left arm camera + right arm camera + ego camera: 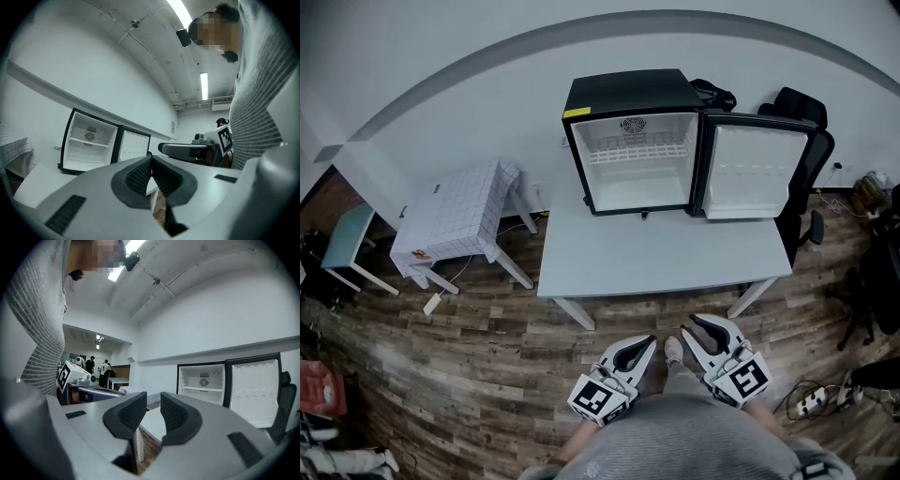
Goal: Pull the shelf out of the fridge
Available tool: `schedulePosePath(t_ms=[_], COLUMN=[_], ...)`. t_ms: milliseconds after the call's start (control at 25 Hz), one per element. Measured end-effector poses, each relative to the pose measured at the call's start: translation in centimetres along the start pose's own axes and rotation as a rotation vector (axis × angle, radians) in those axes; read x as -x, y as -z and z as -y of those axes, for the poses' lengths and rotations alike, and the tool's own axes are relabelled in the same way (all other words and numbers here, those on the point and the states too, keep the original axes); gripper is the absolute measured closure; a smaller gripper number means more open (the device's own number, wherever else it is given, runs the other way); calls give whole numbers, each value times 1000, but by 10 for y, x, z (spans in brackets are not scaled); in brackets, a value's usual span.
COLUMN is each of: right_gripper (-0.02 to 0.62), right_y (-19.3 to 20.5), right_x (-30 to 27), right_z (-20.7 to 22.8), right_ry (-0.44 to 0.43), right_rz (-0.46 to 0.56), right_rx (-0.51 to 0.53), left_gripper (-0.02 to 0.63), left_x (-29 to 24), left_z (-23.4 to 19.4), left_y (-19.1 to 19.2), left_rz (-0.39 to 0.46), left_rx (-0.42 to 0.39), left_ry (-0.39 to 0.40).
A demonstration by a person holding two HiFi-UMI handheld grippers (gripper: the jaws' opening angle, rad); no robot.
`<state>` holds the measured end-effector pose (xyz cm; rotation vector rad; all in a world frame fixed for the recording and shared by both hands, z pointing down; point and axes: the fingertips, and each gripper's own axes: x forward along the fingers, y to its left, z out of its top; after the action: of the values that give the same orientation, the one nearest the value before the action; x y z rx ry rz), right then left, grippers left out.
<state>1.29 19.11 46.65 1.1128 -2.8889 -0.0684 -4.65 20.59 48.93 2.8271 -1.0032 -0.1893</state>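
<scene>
A black mini fridge (630, 141) stands on the back of a white table (661, 258), with its door (755, 167) swung open to the right. A white wire shelf (637, 150) sits across its upper half, inside the cabinet. Both grippers are held low near the person's body, short of the table's front edge and far from the fridge. My left gripper (650, 341) is shut with nothing in it; its pads meet in the left gripper view (151, 159). My right gripper (696, 322) holds nothing, with a narrow gap between its pads (153, 401). The fridge (89, 143) and its shelf (202, 389) show ahead in both gripper views.
A small table under a white checked cloth (455, 220) stands left of the white table, and a teal stool (347, 239) further left. A black office chair (802, 117) is behind the fridge door. A power strip (811, 401) lies on the wood floor at right.
</scene>
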Motion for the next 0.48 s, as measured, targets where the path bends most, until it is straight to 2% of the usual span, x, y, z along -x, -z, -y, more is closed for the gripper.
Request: schedulePosePath(t_ms=[160,480], right_gripper=[515,515], right_y=[8,4], right_x=[-8,-39], right_z=[22,72], right_ry=[9,-9], right_rz=[-17,15], right_rx=[-27,-41], left_gripper=[595,595], left_x=[-16,-61], left_z=[-18,-55], left_y=[10,4], left_rz=[-40,-47], left_rx=[25,27], left_ry=[-5,-23])
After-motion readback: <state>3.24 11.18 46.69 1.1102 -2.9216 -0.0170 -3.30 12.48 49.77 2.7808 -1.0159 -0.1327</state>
